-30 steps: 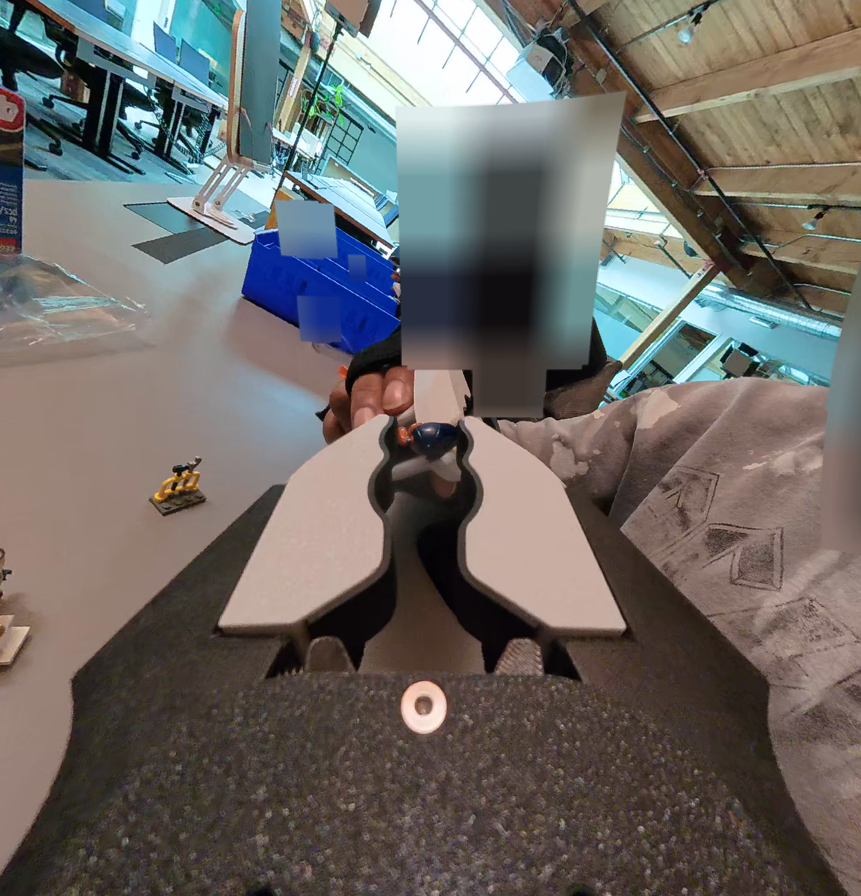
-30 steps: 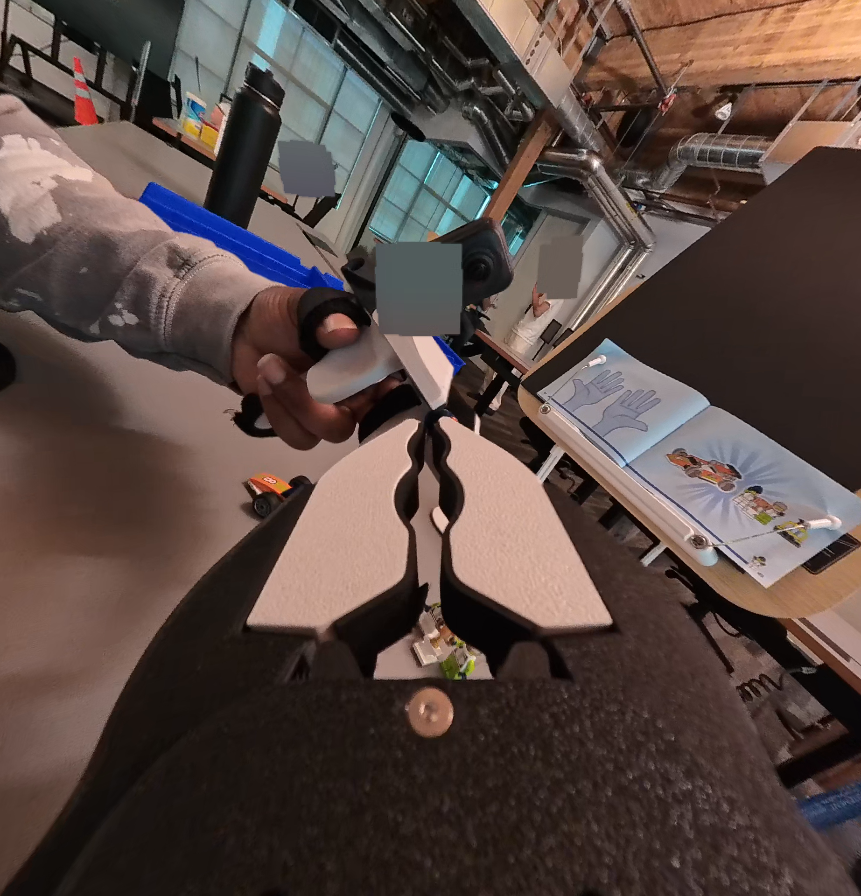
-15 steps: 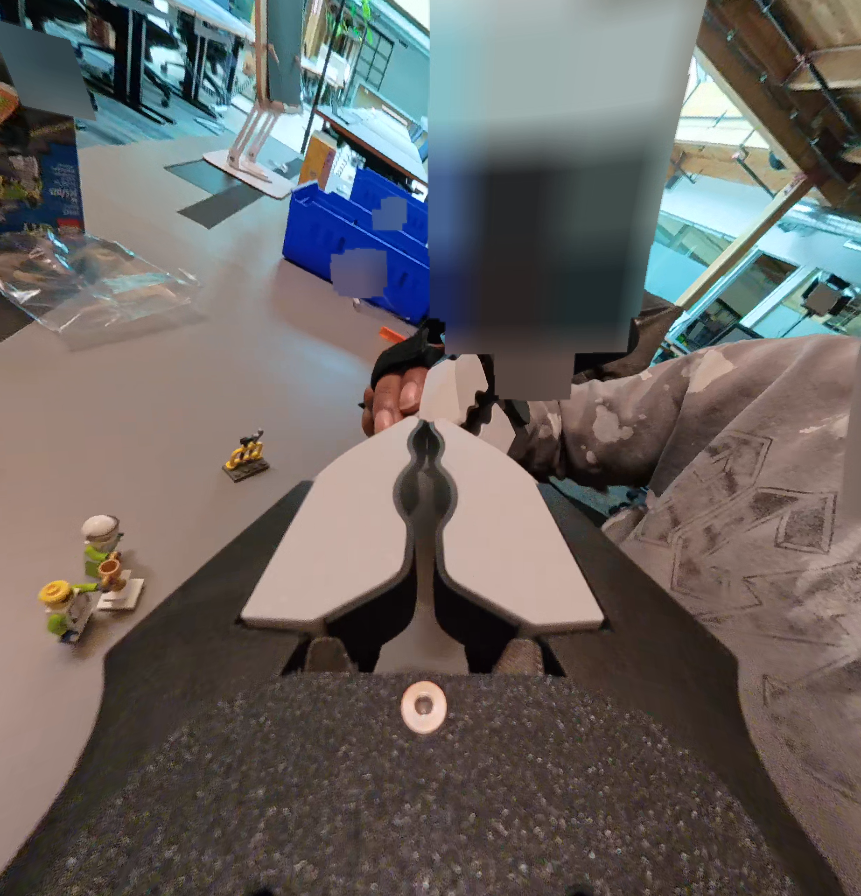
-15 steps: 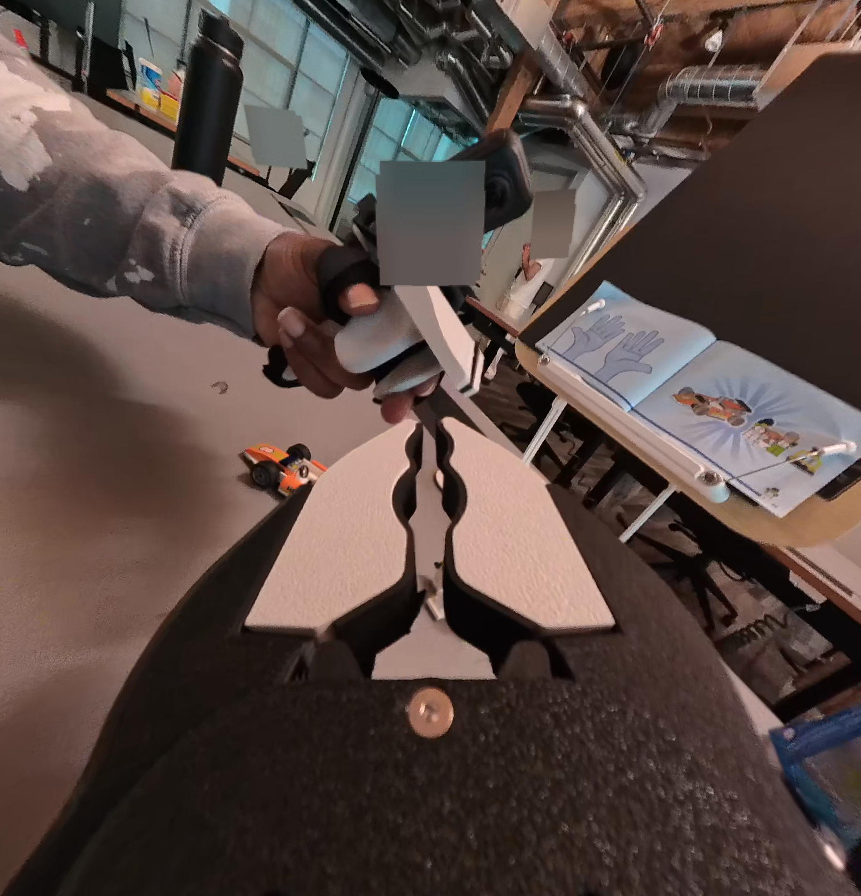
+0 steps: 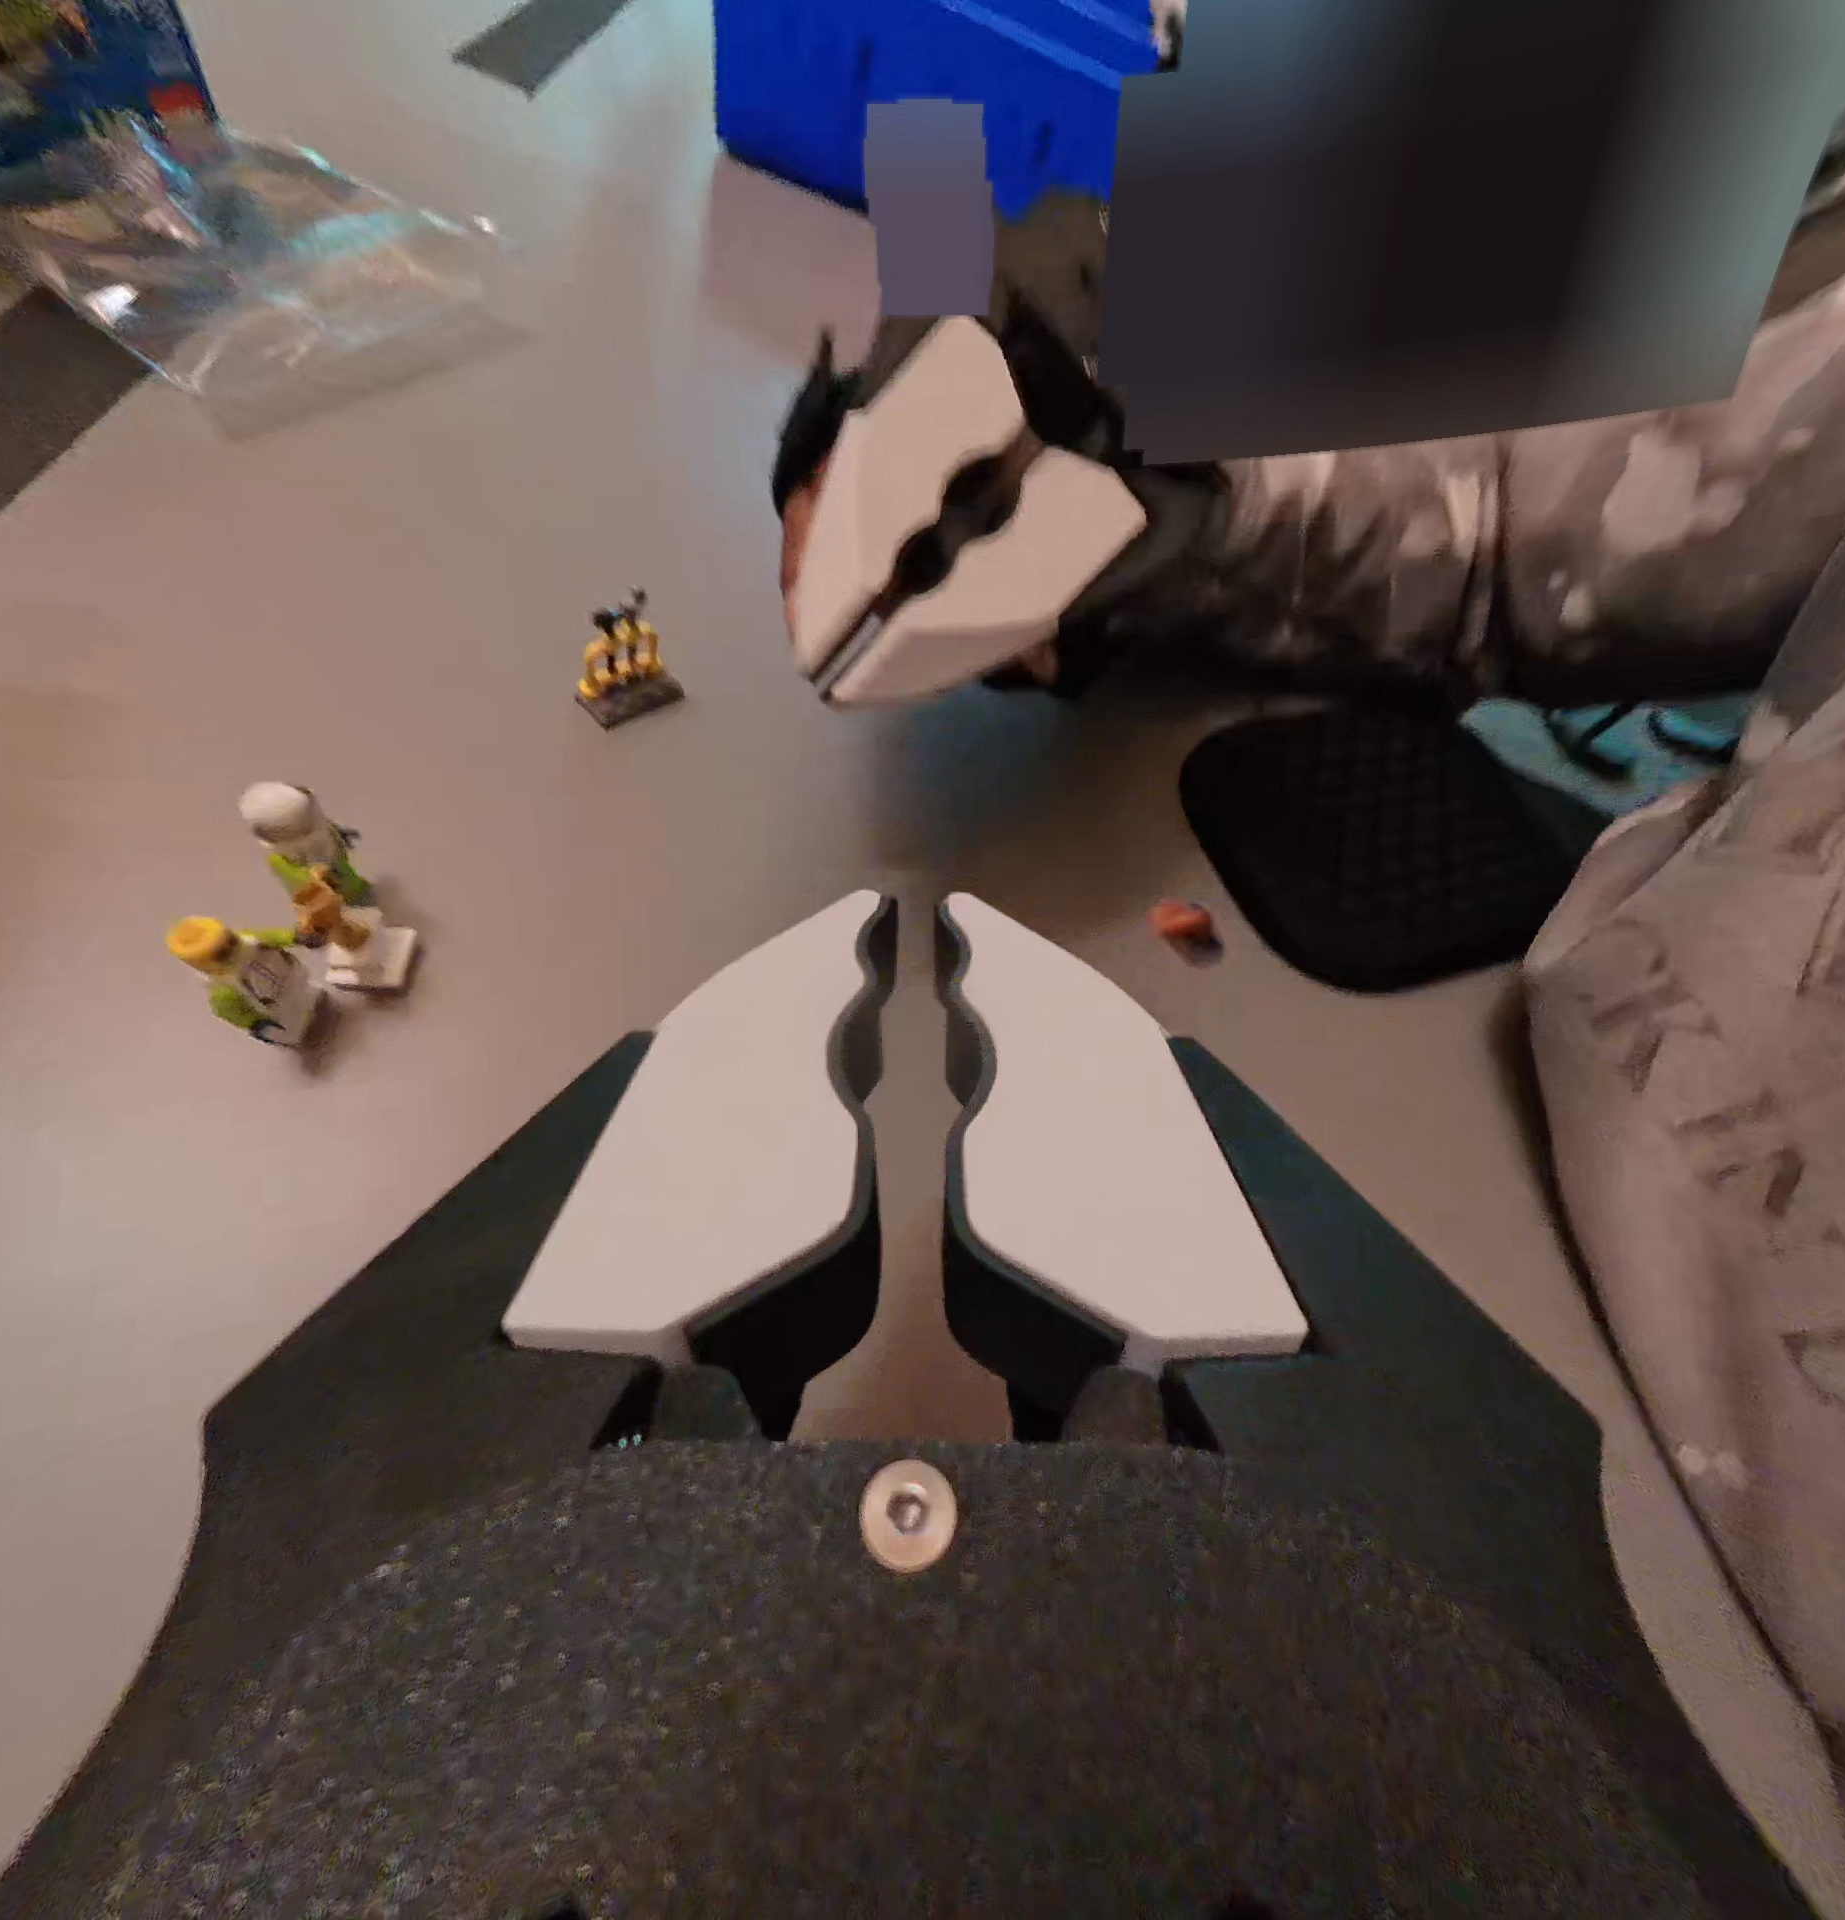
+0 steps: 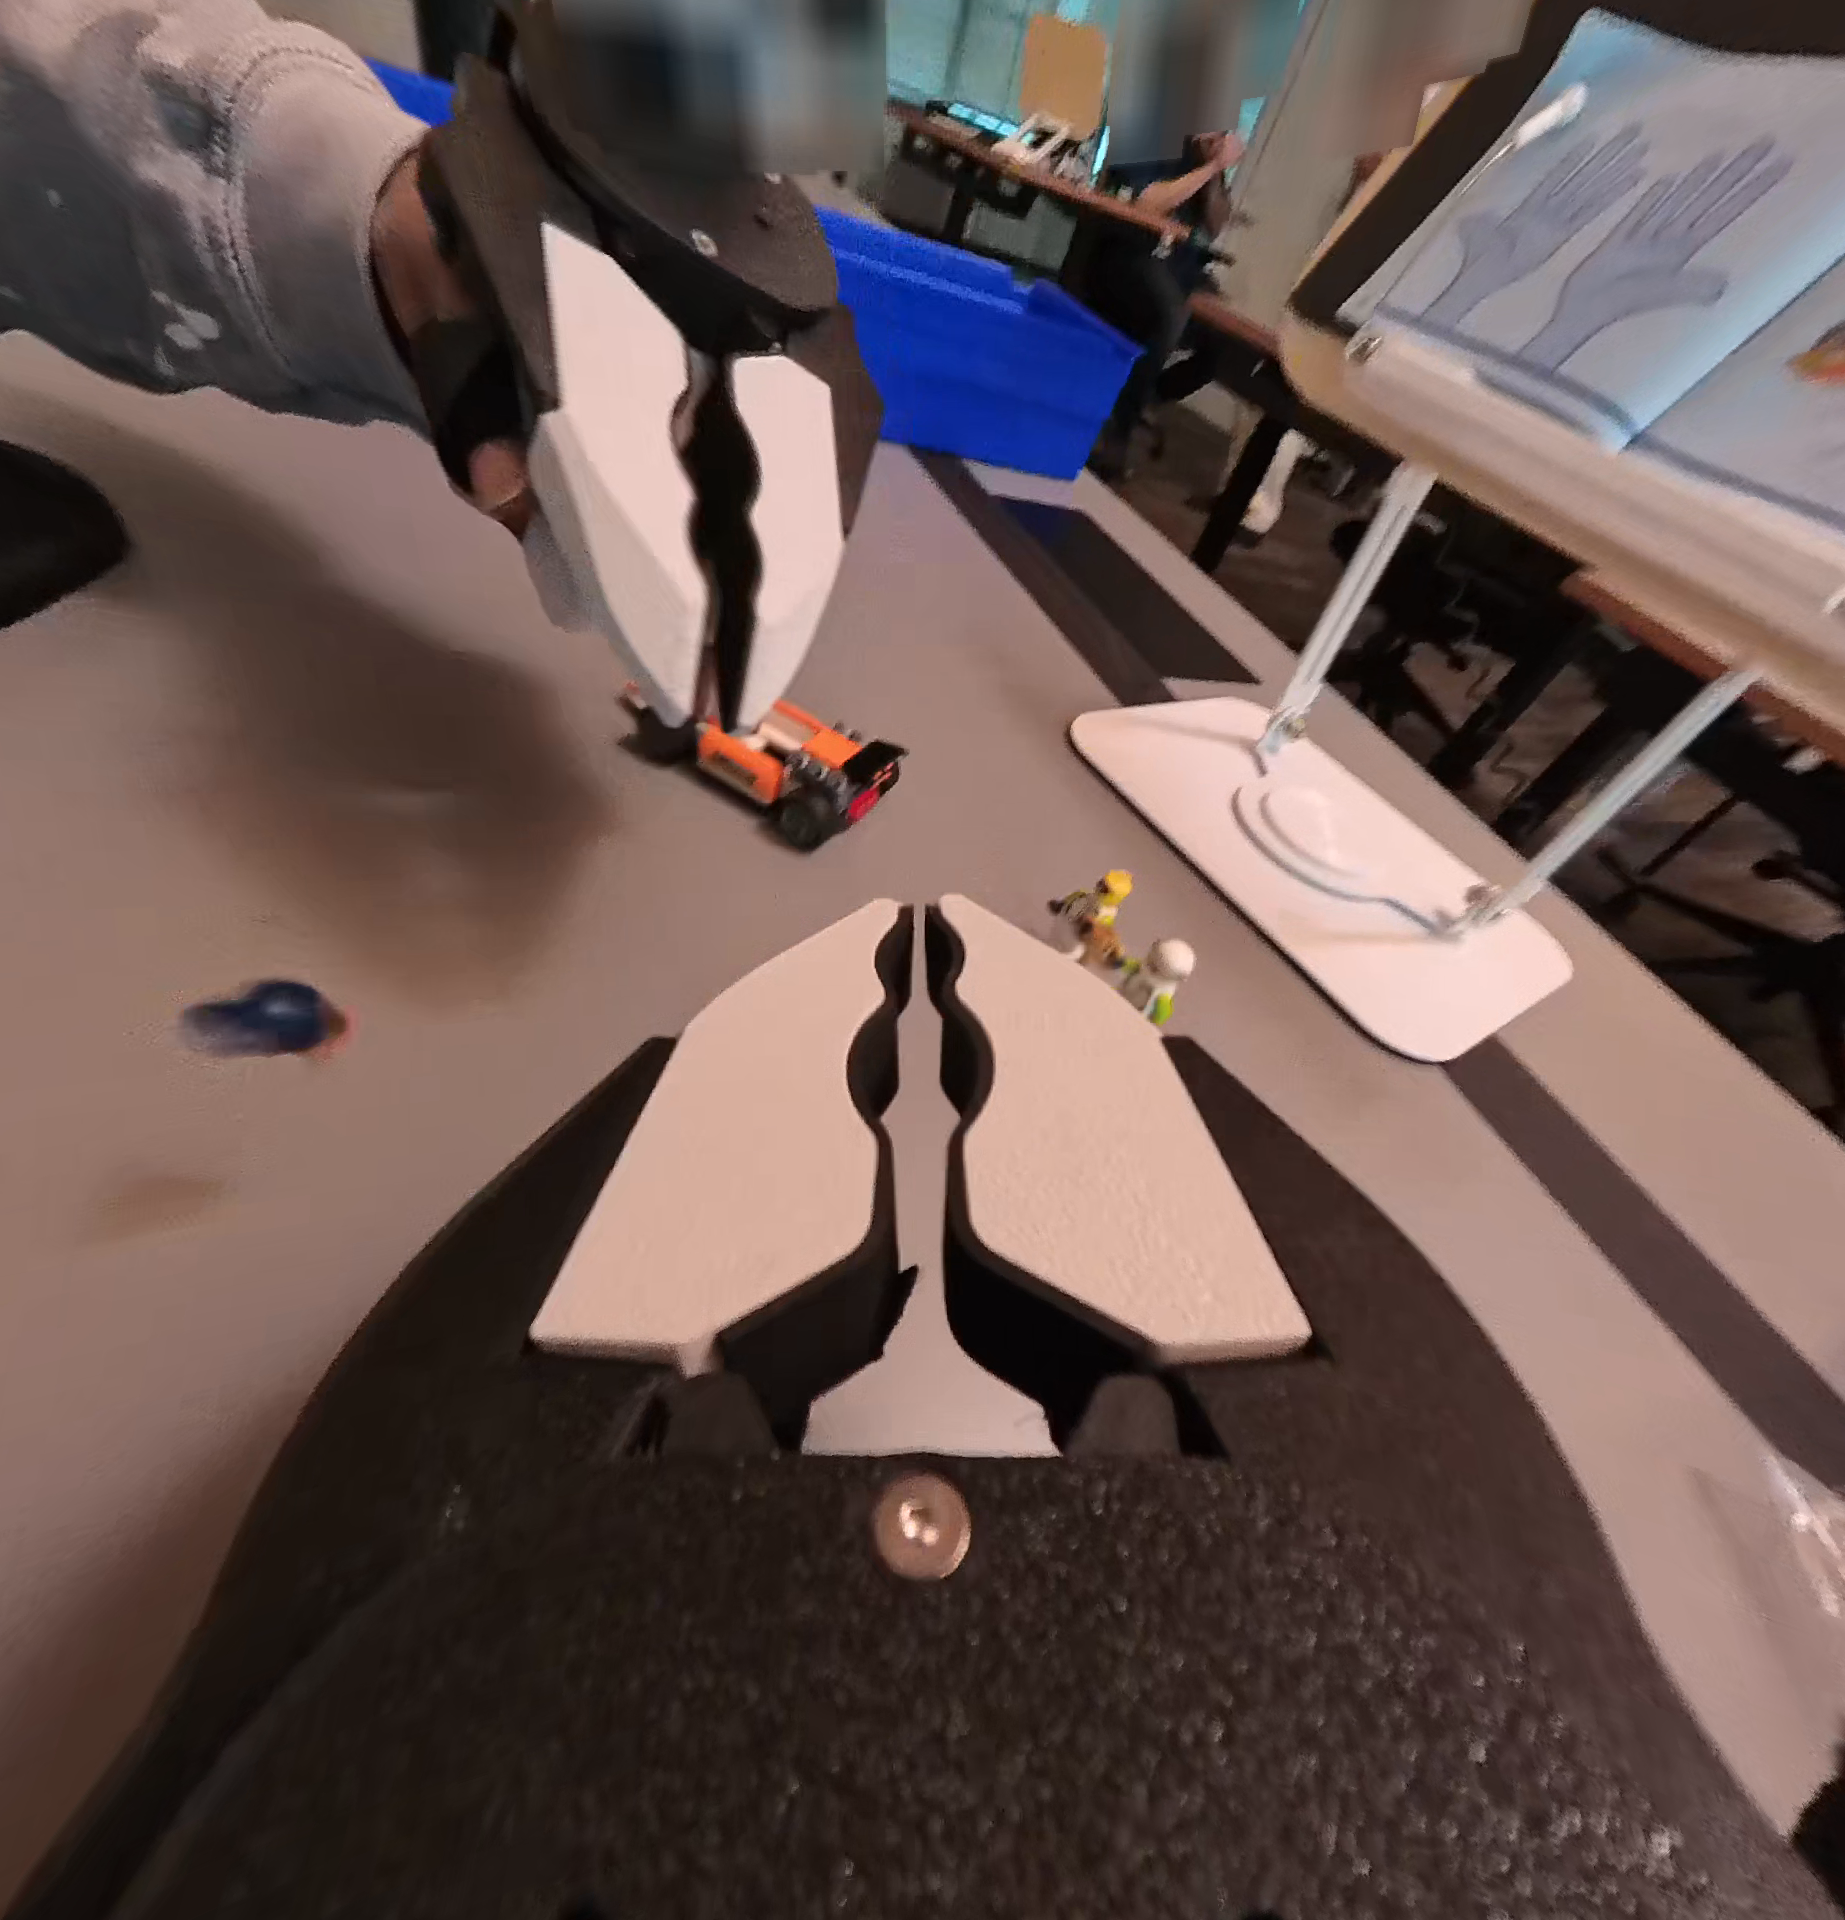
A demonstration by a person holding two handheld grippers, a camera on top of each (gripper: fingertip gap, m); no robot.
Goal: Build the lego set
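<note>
My left gripper (image 5: 913,909) is slightly open over the grey table (image 5: 482,1195), with nothing between its pads. In the right wrist view it (image 6: 720,717) hangs tip-down just over an orange lego car (image 6: 783,769). My right gripper (image 6: 918,914) is shut with nothing seen in it. The left wrist view shows it (image 5: 824,675) tip-down and shut. A small dark blue and orange piece (image 6: 263,1018) lies loose on the table, and also shows in the left wrist view (image 5: 1183,925). Two minifigures (image 5: 274,935) stand together on the table, also seen in the right wrist view (image 6: 1126,945).
A small yellow build on a dark plate (image 5: 627,665) stands mid-table. A blue bin (image 5: 897,94) and a clear plastic bag (image 5: 253,260) lie at the far side. A white stand base (image 6: 1313,862) carries an open instruction booklet (image 6: 1624,260). A black chair (image 5: 1365,831) sits at the table edge. Some 6 cm of space lies between my two pairs of fingers.
The dark blue piece that sat between my left pads a second ago has left the grasp and lies on the table. The left pads closed on air, then parted slightly. Both grippers tilted down.
</note>
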